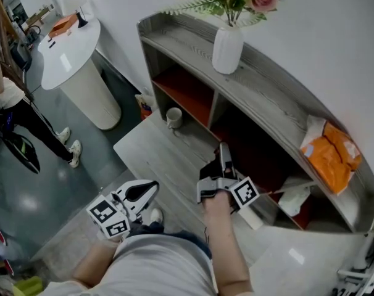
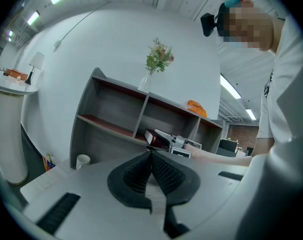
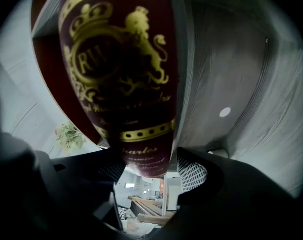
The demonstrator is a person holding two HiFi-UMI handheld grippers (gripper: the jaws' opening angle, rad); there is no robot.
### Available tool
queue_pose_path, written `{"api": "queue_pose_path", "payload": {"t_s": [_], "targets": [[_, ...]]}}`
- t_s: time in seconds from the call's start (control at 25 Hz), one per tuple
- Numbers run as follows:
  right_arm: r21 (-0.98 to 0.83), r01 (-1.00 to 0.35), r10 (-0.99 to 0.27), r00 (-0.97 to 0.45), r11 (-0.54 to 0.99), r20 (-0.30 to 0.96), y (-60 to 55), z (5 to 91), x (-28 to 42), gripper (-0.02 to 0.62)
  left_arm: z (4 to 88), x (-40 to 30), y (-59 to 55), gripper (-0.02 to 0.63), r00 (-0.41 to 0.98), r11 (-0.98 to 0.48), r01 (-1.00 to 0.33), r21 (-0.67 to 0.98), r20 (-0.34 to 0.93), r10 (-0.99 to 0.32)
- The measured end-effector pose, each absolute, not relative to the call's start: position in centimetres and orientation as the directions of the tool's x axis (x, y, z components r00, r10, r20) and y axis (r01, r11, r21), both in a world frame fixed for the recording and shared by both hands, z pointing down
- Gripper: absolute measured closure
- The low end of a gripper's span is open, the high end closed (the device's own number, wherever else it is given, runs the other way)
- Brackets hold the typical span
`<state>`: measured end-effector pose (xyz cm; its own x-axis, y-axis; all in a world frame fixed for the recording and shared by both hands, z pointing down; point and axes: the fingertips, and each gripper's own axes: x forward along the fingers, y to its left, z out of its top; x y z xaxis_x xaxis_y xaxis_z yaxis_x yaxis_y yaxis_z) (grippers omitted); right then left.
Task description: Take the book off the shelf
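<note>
A long grey shelf [image 1: 267,85] with red-backed compartments curves along a white wall in front of me, and a pale wooden surface [image 1: 156,156] runs below its open front. The book [image 3: 126,74], maroon with a gold lion-and-crown crest, is inside the middle compartment and not yet out. From my left gripper view it looks tilted rather than upright. My right gripper [image 1: 224,153] reaches into that compartment. Its fingers [image 3: 194,174] stand wide with the book's near end between them. I see a thin gap beside the mesh pad, so I judge they are around the book but not pressing on it. My left gripper [image 1: 147,190] hangs low over the surface near my body, well apart from the shelf, its fingers [image 2: 164,171] closed together on nothing. To do this step well, I think the right fingers should slide a little deeper, so both pads sit flat on the book's two sides rather than at its edge, and then close firmly before any pull. The cover looks glossy, so a shallow pinch could slip. I would draw the book straight back toward me, clear of the grey divider and the board above. The left gripper could come up to steady the free end once the book passes the shelf's front edge.
</note>
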<state>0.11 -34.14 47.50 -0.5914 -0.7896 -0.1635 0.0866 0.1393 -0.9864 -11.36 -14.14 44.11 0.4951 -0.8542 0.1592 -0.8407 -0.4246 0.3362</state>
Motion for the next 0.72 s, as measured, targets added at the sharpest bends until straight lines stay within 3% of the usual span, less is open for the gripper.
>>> {"api": "queue_pose_path", "payload": {"t_s": [0.12, 0.24, 0.72], "targets": [[-0.989, 0.087, -0.797, -0.586, 0.121, -0.149, -34.6, 47.7, 0.1, 0.29, 44.1, -11.6, -14.2, 0.591, 0.491, -0.419, -0.838, 0.35, 0.15, -0.858], [-0.988, 0.08, -0.796, -0.585, 0.132, -0.153, -34.7, 47.5, 0.1, 0.359, 44.0, -11.9, -14.4, 0.591, 0.488, -0.416, -0.838, 0.353, 0.143, -0.861], [-0.991, 0.052, -0.745, -0.655, 0.127, -0.129, -31.4, 47.8, -1.8, 0.365, 43.9, -12.0, -14.3, 0.591, 0.519, -0.447, -0.814, 0.371, 0.117, -0.847]]}}
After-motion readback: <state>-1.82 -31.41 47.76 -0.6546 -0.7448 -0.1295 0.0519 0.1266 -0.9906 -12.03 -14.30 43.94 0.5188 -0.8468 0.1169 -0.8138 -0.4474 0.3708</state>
